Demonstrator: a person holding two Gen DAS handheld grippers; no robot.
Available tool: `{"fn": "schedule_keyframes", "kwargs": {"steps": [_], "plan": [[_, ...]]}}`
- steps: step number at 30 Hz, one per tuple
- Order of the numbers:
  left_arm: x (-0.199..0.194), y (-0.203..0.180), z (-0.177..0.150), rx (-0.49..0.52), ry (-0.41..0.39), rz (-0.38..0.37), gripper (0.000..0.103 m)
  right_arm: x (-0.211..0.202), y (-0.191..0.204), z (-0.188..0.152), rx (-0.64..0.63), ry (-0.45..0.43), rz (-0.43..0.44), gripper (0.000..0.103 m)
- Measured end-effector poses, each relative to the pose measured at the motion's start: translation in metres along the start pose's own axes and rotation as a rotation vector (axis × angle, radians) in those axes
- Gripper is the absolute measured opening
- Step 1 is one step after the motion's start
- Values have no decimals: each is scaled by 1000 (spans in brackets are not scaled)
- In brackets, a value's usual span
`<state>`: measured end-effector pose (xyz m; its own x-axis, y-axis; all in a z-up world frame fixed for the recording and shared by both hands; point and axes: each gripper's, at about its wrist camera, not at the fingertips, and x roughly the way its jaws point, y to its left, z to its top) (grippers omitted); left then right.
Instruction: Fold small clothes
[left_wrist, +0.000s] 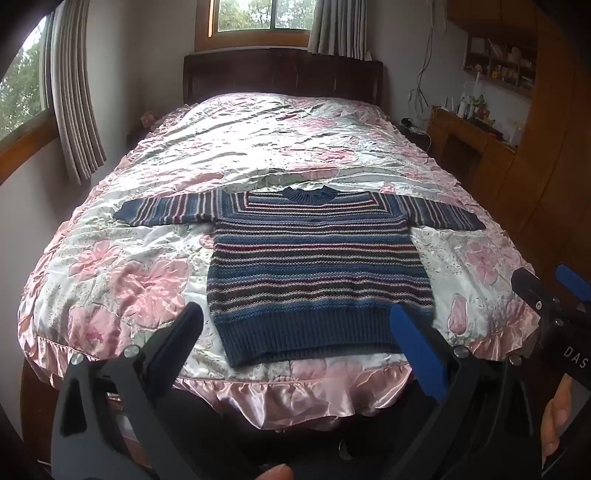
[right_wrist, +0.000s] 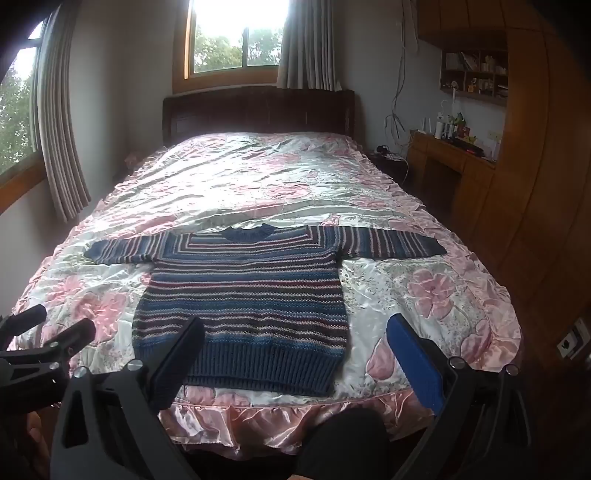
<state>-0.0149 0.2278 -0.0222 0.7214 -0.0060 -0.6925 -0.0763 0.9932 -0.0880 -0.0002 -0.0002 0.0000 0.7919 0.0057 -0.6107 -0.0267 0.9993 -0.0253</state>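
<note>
- The left gripper (left_wrist: 295, 328), one finger black and one padded blue, hangs with its jaws spread wide and holding nothing, above the near edge of the bed.
- The right gripper (right_wrist: 295, 339) of the same make hangs just beside it to the right, jaws equally wide and empty; each shows at the edge of the other's view.
- Between and just beyond both sets of jaws lies a small knitted sweater (left_wrist: 317, 266) in blue, maroon and pale pink stripes, spread flat with its ribbed blue hem toward the near edge, its round collar toward the far end and both sleeves stretched straight out left and right.
- The sweater rests on a shiny satin bedspread (left_wrist: 280, 147) of white and pink flowers with a pink ruffled border, covering the bed as far as a dark wooden headboard (left_wrist: 280, 77).
- Grey curtains (left_wrist: 74, 110) hang by the windows on the left and far walls.
- A wooden desk (right_wrist: 443, 155) with small items stands along the right wall.
</note>
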Motion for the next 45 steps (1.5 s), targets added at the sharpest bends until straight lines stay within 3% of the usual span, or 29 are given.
{"fn": "schedule_keyframes", "kwargs": {"steps": [45], "plan": [[-4,-3,2,-1,1,19,100,-3,2,3,6,4,-2,99]]}}
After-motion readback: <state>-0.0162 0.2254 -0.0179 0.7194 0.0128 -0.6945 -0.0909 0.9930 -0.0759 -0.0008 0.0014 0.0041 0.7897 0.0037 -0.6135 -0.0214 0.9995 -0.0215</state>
